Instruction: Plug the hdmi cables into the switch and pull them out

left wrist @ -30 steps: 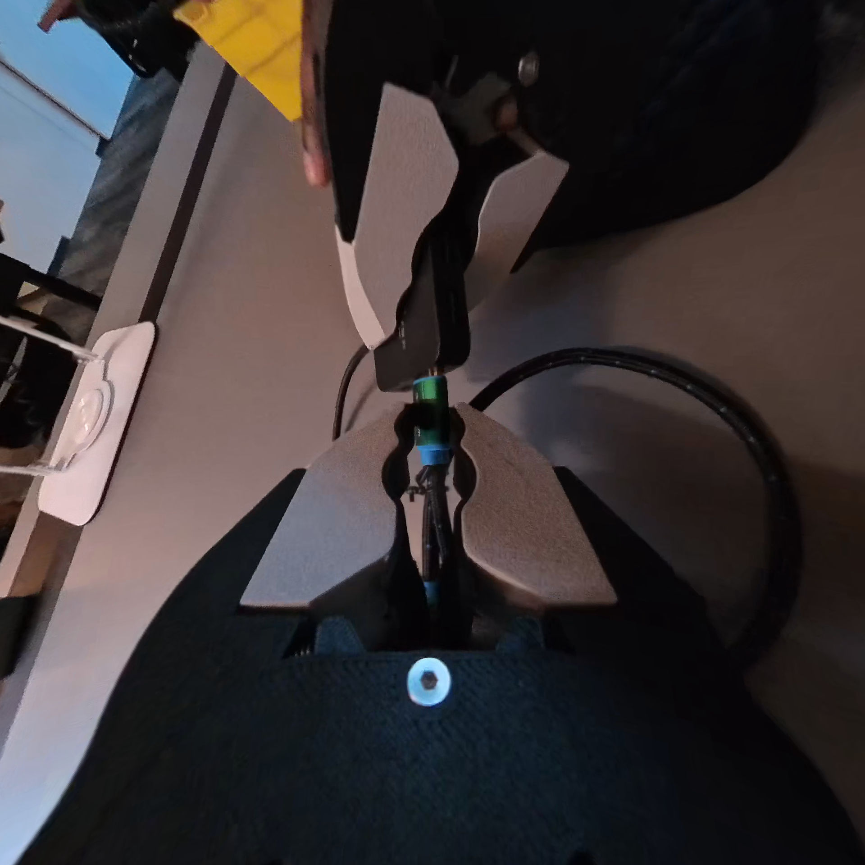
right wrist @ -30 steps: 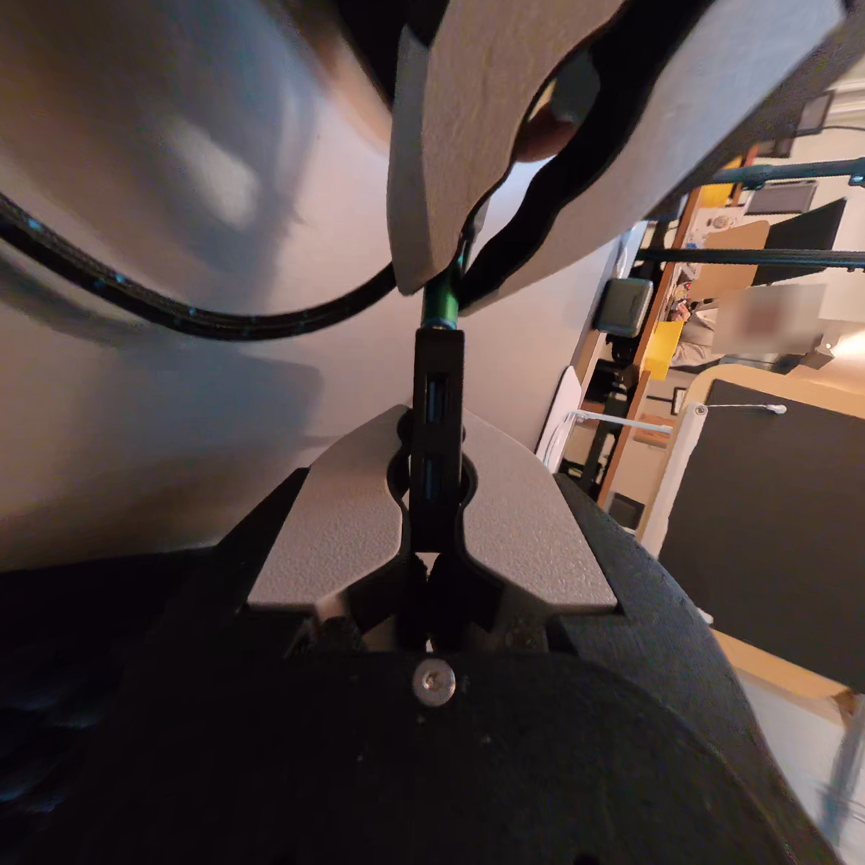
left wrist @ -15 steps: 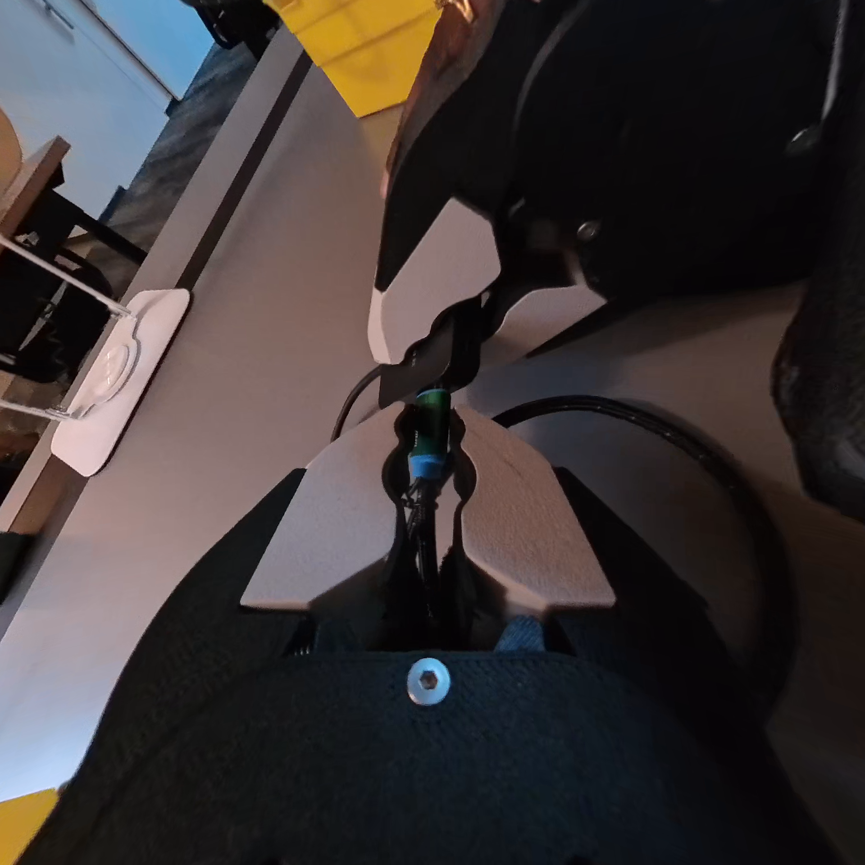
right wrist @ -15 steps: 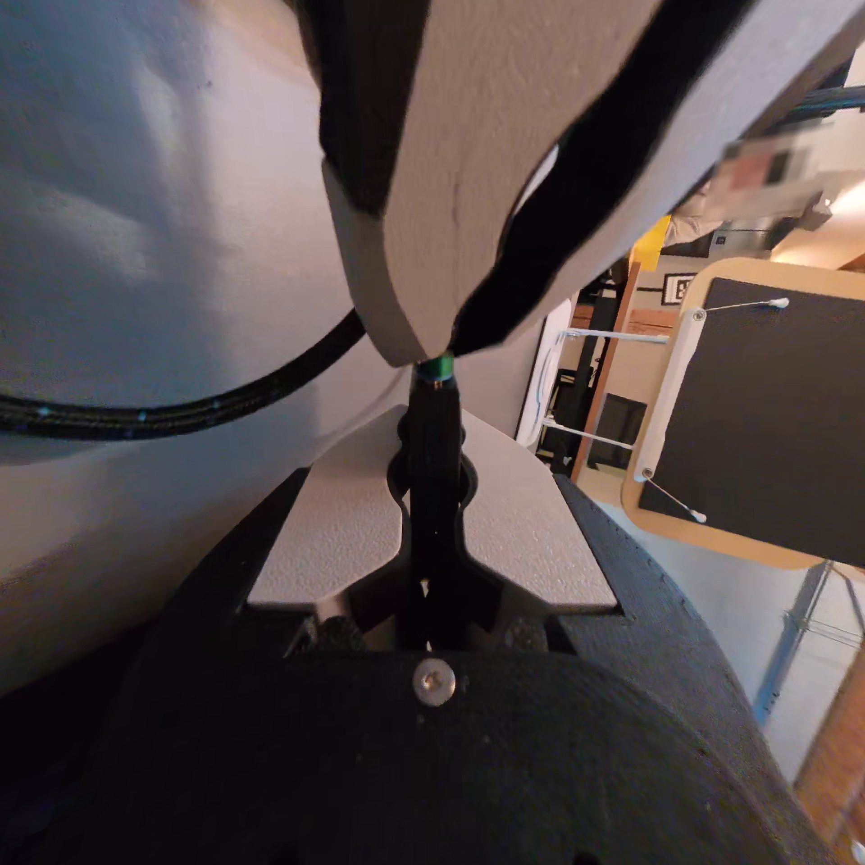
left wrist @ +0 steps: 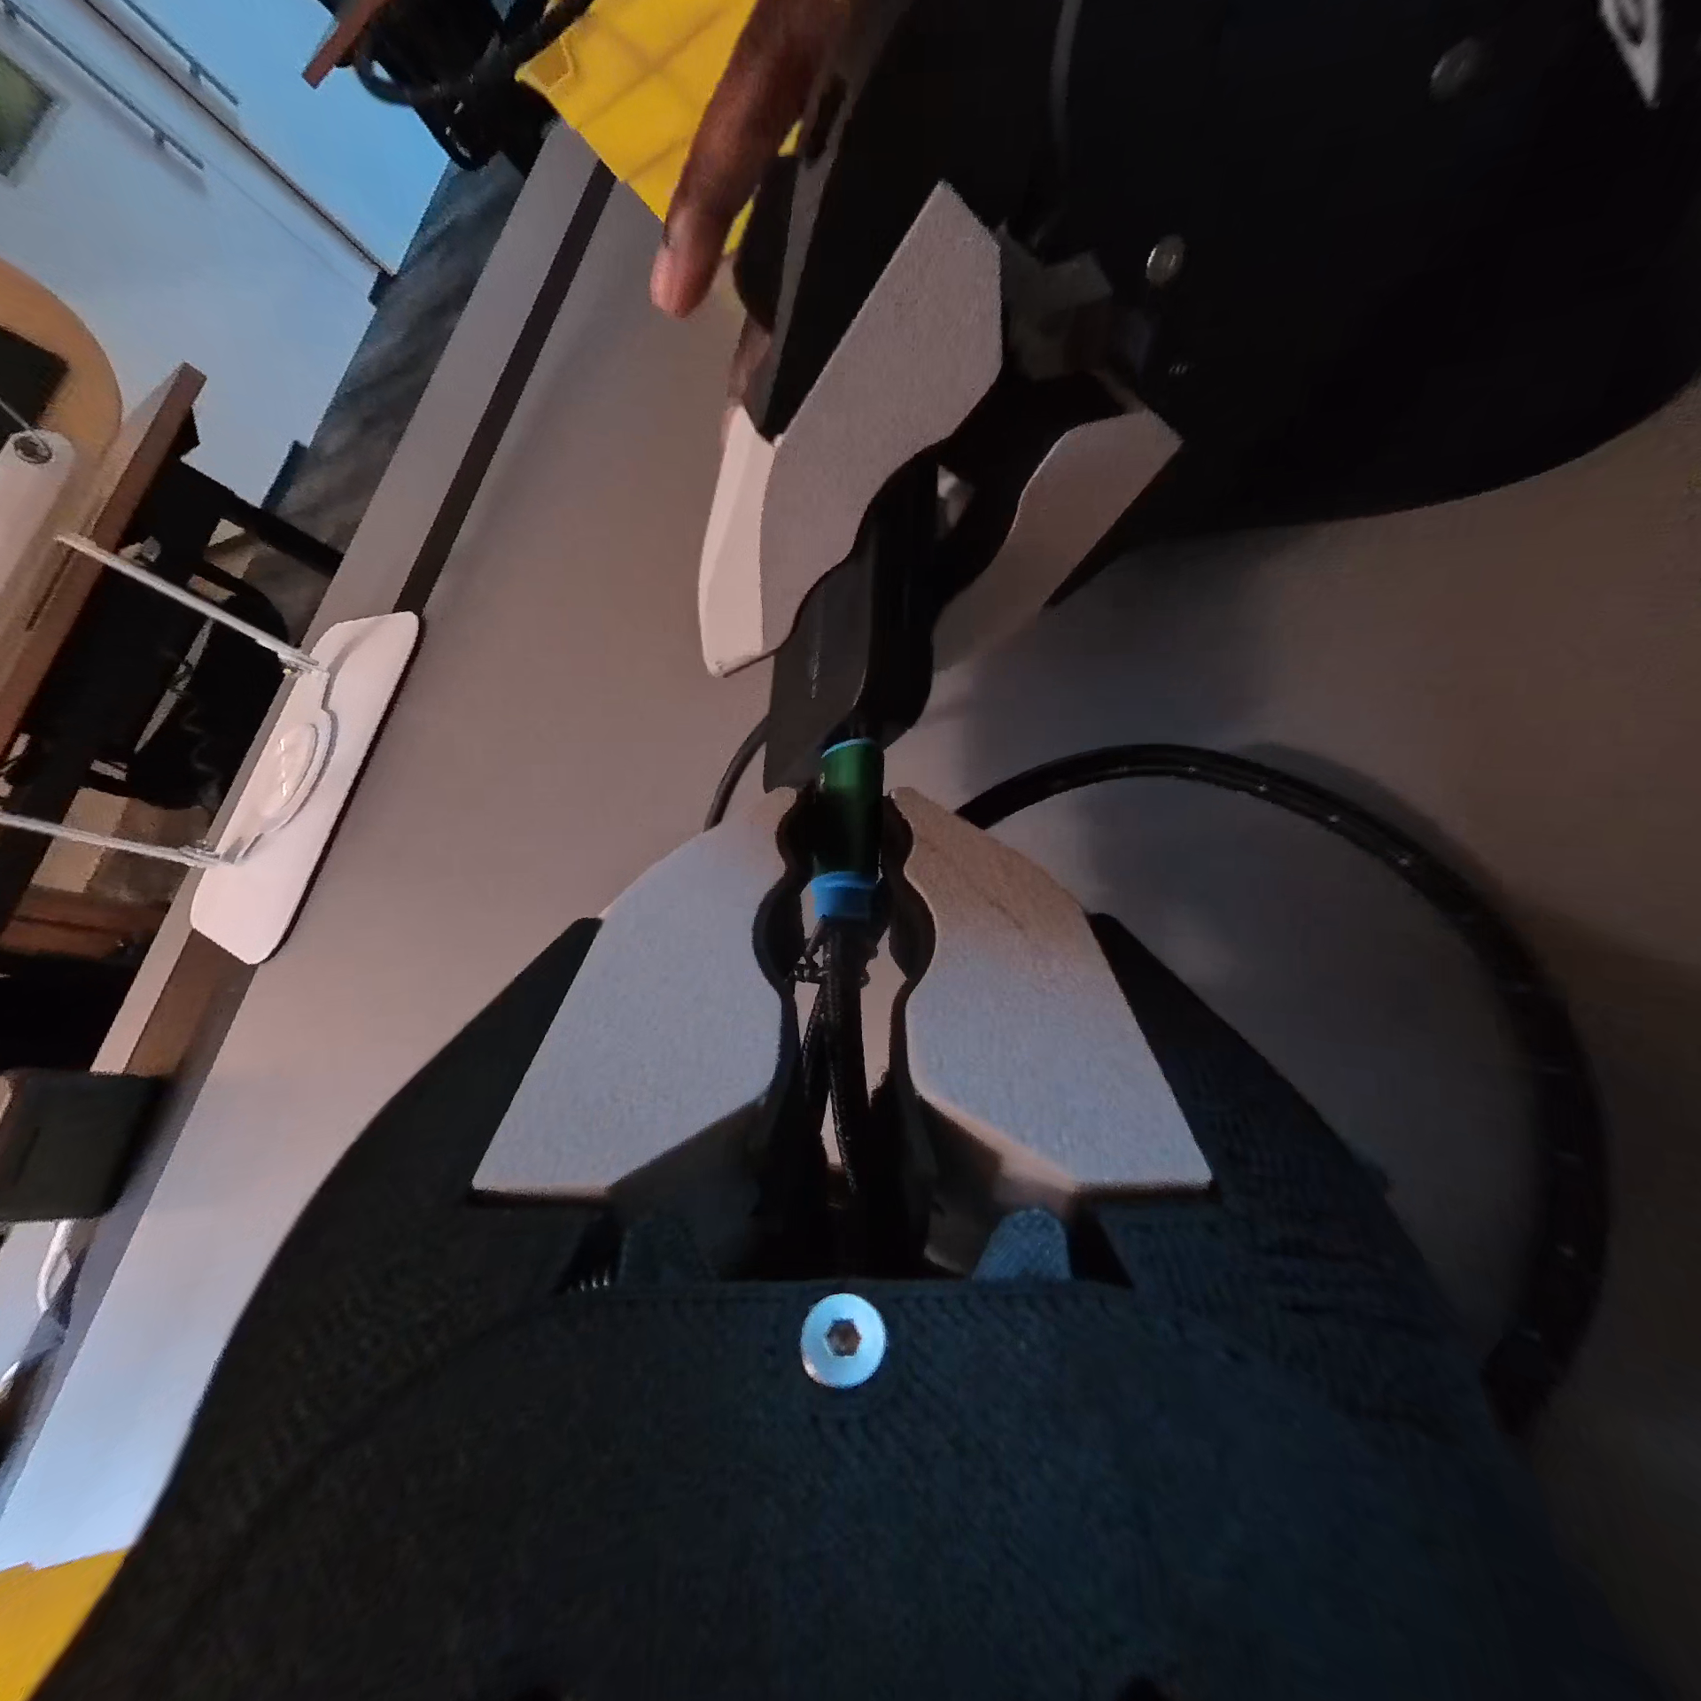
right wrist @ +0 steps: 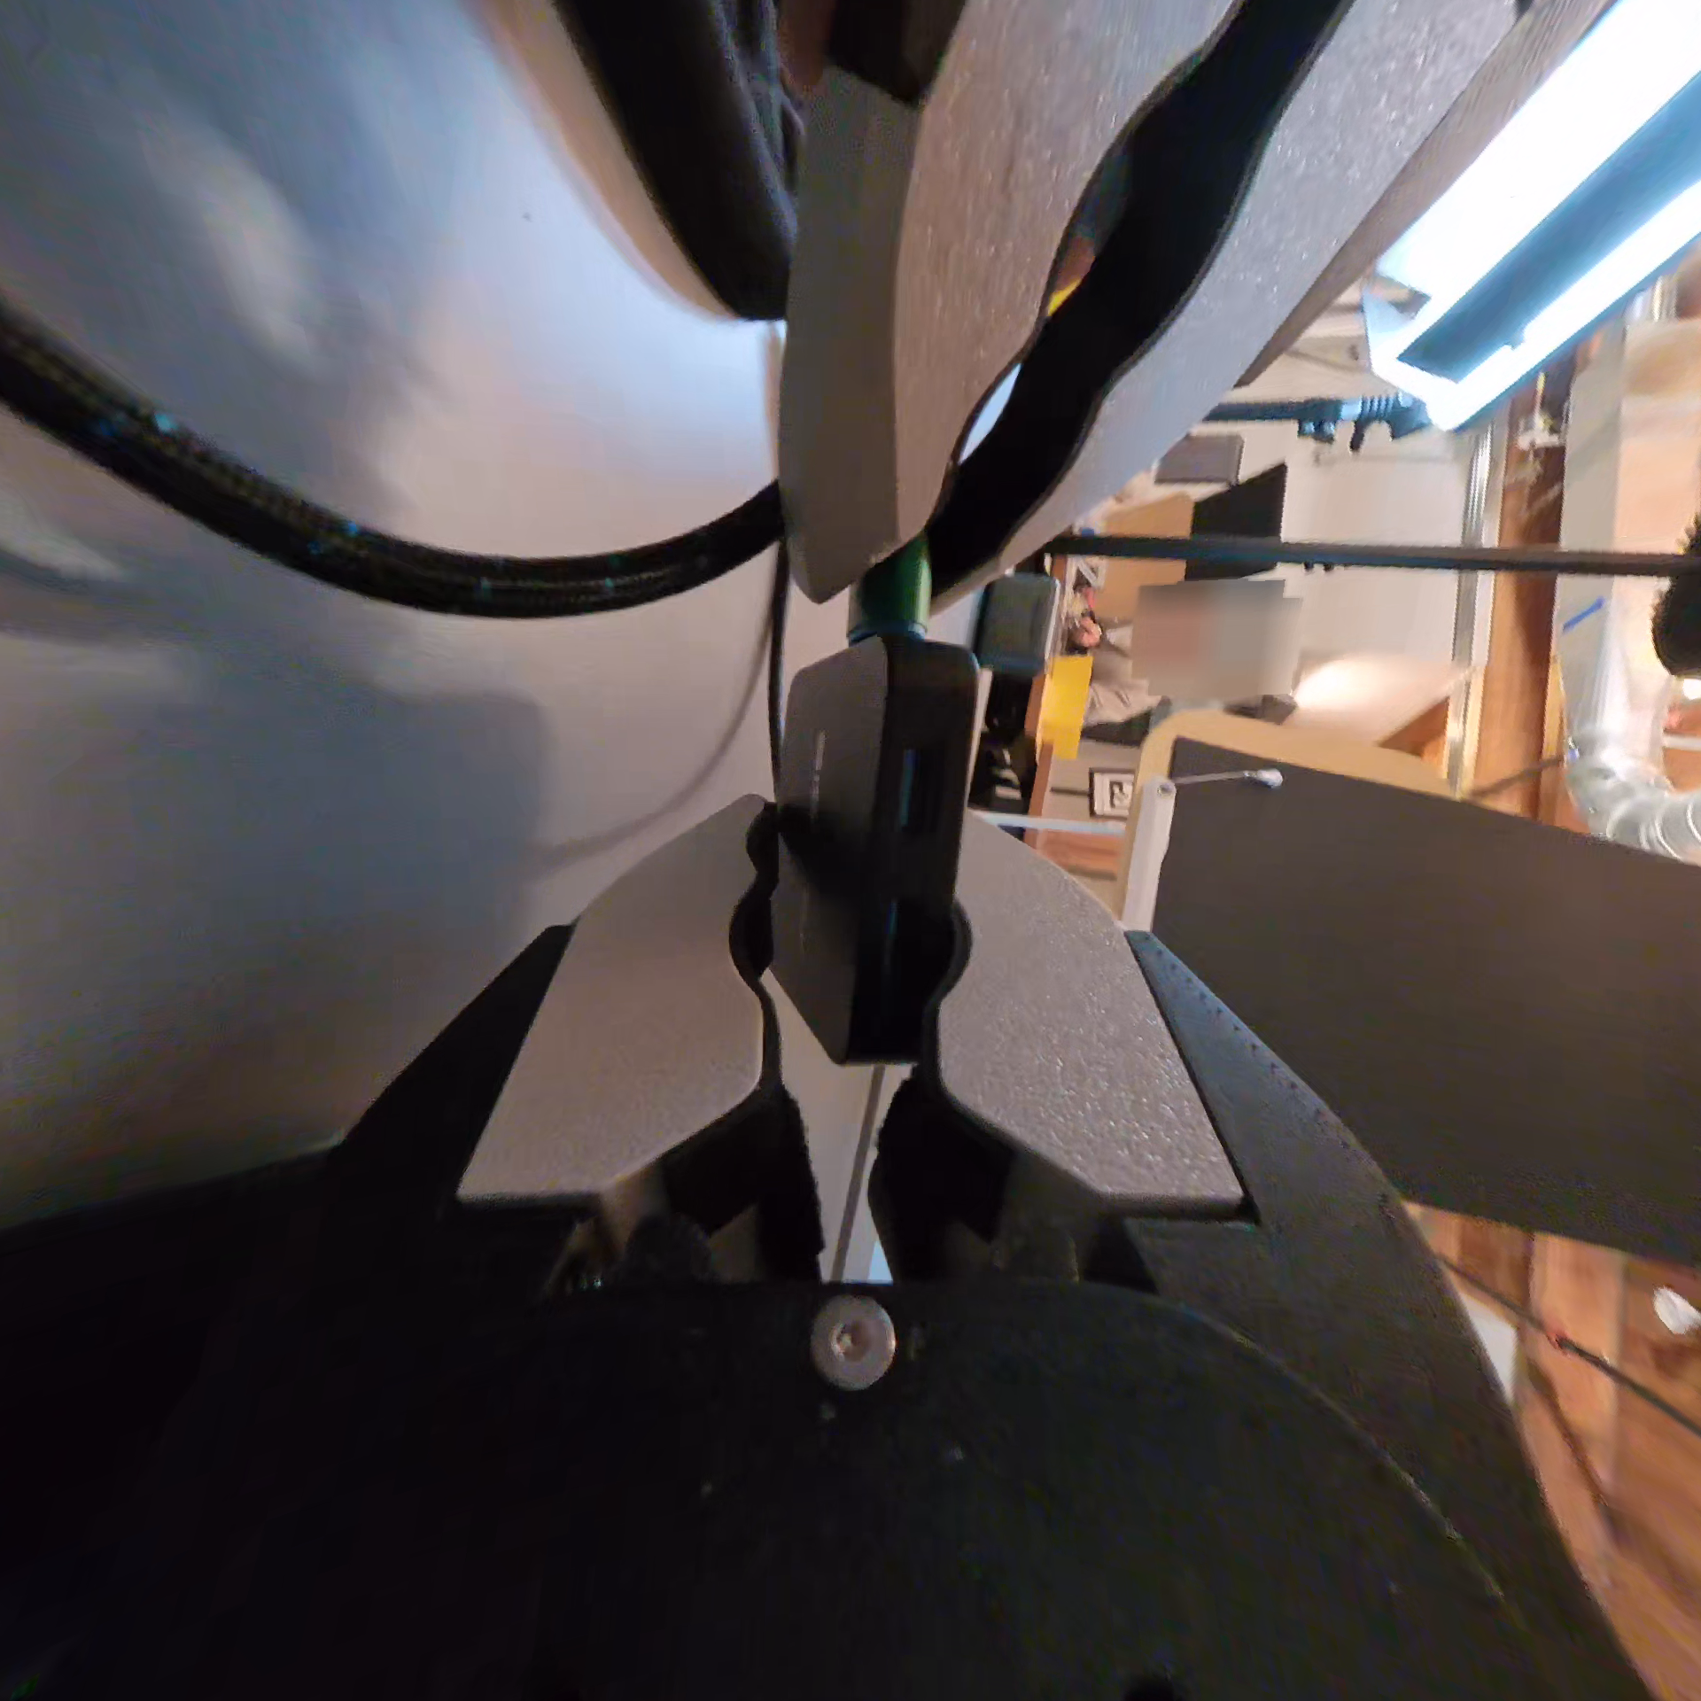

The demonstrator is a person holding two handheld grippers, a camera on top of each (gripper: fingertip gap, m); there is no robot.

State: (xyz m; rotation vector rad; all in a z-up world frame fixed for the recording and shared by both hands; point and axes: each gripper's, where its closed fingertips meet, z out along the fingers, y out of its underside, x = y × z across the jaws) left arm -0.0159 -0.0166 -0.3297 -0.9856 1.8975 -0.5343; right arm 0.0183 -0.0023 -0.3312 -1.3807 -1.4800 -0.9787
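My left gripper (left wrist: 838,810) is shut on the green HDMI plug (left wrist: 847,801), whose tip sits in the end of the black switch (left wrist: 828,663). The plug's braided black cable (left wrist: 1381,847) loops over the grey table (left wrist: 552,552). My right gripper (right wrist: 865,819) faces the left one. Its jaws stand apart with the switch (right wrist: 874,828) tilted between them, and in the left wrist view one finger (left wrist: 1086,515) is clear of it. The plug (right wrist: 891,594) and the left gripper (right wrist: 888,571) also show in the right wrist view.
A thin black lead (right wrist: 778,663) runs from the switch down to the table. A white stand base (left wrist: 295,773) with clear rods sits near the table's far edge. A yellow box (left wrist: 644,101) lies beyond, and a person's finger (left wrist: 718,184) rests on the right gripper.
My right gripper's jaws have opened from their tight hold on the switch, and the switch has turned to show its broad face. My left gripper stays shut on the green plug.
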